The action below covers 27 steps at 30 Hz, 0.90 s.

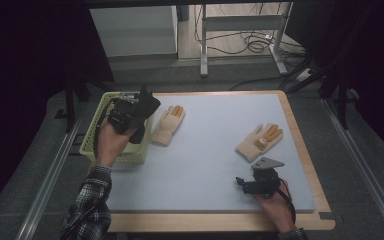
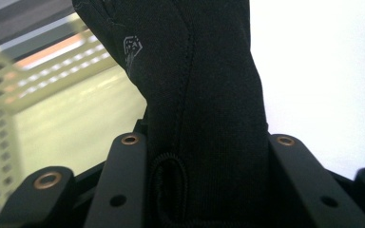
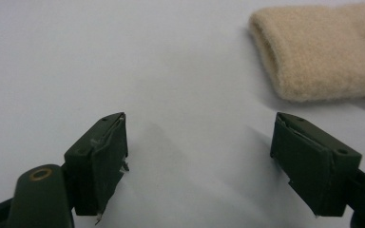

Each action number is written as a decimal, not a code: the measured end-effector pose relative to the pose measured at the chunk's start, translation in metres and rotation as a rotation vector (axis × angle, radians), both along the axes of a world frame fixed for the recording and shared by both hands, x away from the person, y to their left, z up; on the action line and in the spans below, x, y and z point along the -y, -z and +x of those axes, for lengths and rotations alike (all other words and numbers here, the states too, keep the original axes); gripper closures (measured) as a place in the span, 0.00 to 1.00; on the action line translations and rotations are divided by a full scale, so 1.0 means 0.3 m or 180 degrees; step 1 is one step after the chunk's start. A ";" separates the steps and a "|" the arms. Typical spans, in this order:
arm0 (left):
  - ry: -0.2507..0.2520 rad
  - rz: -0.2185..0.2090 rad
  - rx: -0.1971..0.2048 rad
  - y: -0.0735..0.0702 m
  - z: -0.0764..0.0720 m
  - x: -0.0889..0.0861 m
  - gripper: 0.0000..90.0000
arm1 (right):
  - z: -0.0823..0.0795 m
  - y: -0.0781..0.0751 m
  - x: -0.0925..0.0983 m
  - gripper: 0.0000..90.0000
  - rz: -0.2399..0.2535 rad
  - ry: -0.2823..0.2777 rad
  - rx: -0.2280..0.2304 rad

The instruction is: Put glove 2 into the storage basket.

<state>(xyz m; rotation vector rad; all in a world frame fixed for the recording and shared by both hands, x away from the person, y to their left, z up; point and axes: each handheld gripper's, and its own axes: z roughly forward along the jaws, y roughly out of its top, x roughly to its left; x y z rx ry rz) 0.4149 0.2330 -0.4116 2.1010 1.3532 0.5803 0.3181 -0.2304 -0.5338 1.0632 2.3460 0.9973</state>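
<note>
Large pale blue mat on a wooden table, covering nearly all of the top. At the left edge of the mat, a pale yellow-green basket with perforated walls, seen also in the left gripper view as a light slotted wall.

On the mat, two beige gloves with orange fingertips, well apart: left beige glove just beside the basket, right beige glove near the right side of the mat. Cuff of this right glove visible at the upper right in the right gripper view, beyond the jaws and not touching them.

Black glove held up above the near right corner of the basket, between the basket and the left beige glove, off the mat. In the left gripper view, dark fabric rising between both jaws, with a small pale logo on it.

Left gripper in the left hand, jaws pressed together on the black glove. Right gripper low over the mat at the near right, in the right hand, jaws spread wide with bare mat between them.
</note>
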 end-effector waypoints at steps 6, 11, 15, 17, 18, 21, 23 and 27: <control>-0.0239 -0.0040 -0.0098 0.028 0.028 -0.108 0.72 | 0.000 0.000 0.000 0.22 0.0000 0.0000 0.0000; -0.0395 -0.0064 -0.0235 0.067 0.064 -0.174 0.72 | 0.000 0.000 0.000 0.22 0.0001 0.0002 -0.0001; -0.0490 -0.0019 -0.0351 0.099 0.095 -0.209 0.72 | 0.000 0.000 0.000 0.22 0.0002 0.0002 -0.0001; -0.0535 0.0024 -0.0422 0.117 0.112 -0.224 0.71 | 0.000 0.000 0.000 0.22 0.0002 0.0003 -0.0001; -0.0564 0.0056 -0.0458 0.126 0.121 -0.231 0.71 | 0.000 0.000 0.000 0.22 0.0002 0.0003 -0.0001; -0.0649 0.0148 -0.0569 0.152 0.144 -0.252 0.71 | 0.000 0.000 0.000 0.22 0.0003 0.0003 0.0000; -0.0711 0.0139 -0.0660 0.171 0.159 -0.268 0.70 | 0.000 0.000 0.000 0.22 0.0004 0.0003 -0.0001; -0.0765 0.0171 -0.0806 0.202 0.189 -0.276 0.70 | 0.000 0.000 0.000 0.22 0.0004 0.0002 0.0001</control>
